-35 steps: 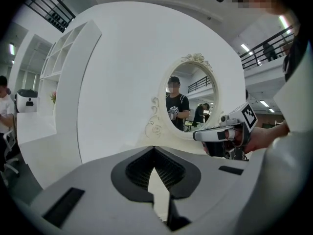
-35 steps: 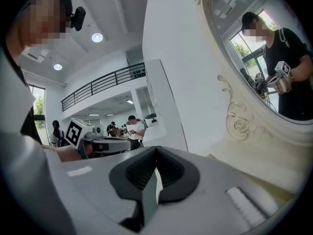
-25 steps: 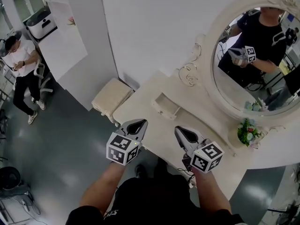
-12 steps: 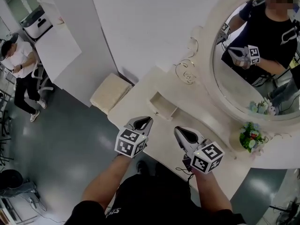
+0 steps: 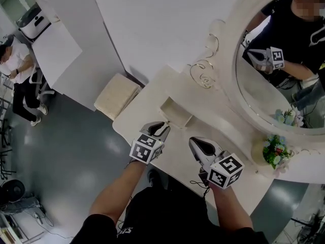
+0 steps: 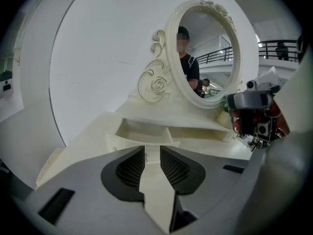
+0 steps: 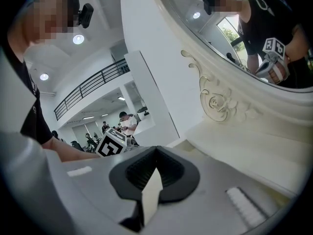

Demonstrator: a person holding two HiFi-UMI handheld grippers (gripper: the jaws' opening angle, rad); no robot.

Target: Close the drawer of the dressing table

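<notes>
Your left tool (image 5: 163,129), jaws just opened a little and empty, faces the open drawer (image 5: 176,113); push its front squarely inward.

Probably a studio hall: dressing table (image 5: 203,116) against a freestanding partition (image 5: 152,24), polished grey floor (image 5: 66,151), mezzanine railing (image 7: 93,84) (bystander (image 5: 15,70) beside office chair (image 5: 43,84)).

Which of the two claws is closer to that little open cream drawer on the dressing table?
Left. The left claw, jaws just opening with nothing between, sits right before the small open cream drawer; the right claw hangs farther back, off to the drawer's right.
</notes>
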